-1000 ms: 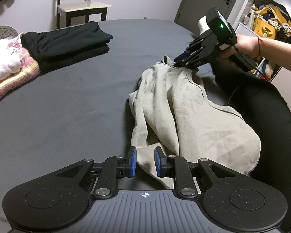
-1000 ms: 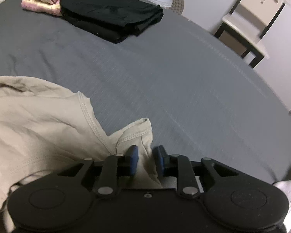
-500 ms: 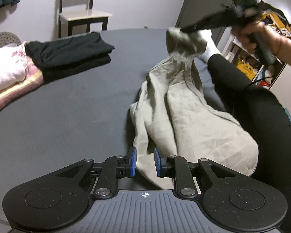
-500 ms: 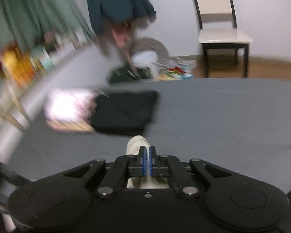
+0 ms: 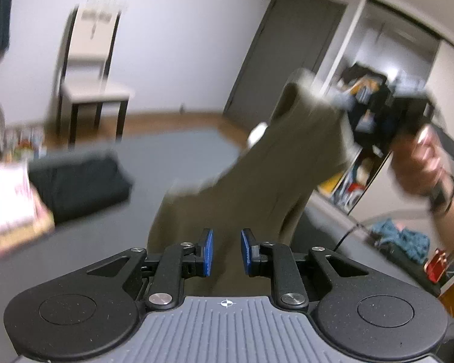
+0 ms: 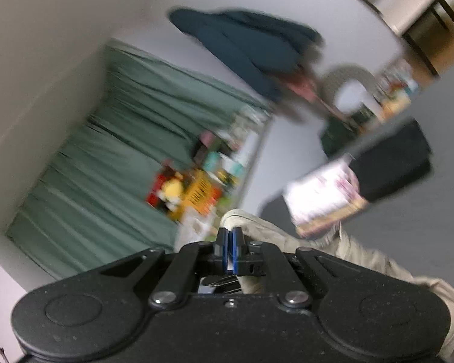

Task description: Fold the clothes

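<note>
A beige garment hangs in the air above the grey bed, stretched from upper right down toward my left gripper. The left gripper stands open, its blue pads on either side of the hanging cloth, not closed on it. In the left wrist view my right gripper is a dark blur at the garment's top end, held by a hand. In the right wrist view the right gripper is shut on a fold of the beige garment, which trails off to the right.
On the grey bed lie a folded black stack and a pink-white folded pile. A chair stands by the far wall, next to a dark door. A cluttered shelf is at right. Green curtains hang nearby.
The right gripper has closed on the garment's end and swung it up high. The left gripper has also risen and tilted upward; the cloth now hangs off the bed.
</note>
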Available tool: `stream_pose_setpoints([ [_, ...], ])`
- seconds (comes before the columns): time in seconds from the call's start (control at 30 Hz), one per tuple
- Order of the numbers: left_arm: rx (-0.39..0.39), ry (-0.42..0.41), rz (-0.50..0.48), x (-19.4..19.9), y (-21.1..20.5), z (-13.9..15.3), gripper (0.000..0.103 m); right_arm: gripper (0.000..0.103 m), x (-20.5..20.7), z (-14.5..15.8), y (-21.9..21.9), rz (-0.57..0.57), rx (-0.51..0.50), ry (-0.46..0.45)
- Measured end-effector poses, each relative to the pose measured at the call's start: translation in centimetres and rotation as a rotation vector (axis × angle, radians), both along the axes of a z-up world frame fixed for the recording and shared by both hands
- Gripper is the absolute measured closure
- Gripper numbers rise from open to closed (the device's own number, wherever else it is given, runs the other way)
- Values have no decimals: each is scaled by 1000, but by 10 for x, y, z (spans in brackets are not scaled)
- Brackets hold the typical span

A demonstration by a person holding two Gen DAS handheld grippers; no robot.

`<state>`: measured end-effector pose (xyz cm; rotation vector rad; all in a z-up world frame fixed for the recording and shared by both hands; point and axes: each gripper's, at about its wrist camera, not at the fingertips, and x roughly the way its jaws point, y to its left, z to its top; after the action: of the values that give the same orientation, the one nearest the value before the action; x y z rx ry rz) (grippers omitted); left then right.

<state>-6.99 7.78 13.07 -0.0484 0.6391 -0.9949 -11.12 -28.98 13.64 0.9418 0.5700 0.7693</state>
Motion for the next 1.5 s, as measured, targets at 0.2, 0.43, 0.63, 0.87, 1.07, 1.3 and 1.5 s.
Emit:
stream_pose_setpoints([
  [0.2,-22,-119,67,-39,-1,102,33,102,-19,61,6,-103,-29,-155],
  [0.43,55,-373,53,-115,-14,158,12,101,-38,141,21,-243,-306,-303],
  [0.63,272,-376,154,-125,-31,146,12,75,-12,51,22,-203,-647,-76],
  [0.87,410,-331,162,-103,-42,122,12,62,9,-113,-3,-177,-1006,235],
  [1.07,453,-281,101,-94,-70,114,12,49,49,-163,-35,-90,-1028,499],
  [1.3,387,-229,76,-84,-79,113,12,52,71,-215,-82,-2,-691,744],
  [1.5,376,-236,78,-79,-82,114,12,56,75,-232,-106,12,-649,767],
])
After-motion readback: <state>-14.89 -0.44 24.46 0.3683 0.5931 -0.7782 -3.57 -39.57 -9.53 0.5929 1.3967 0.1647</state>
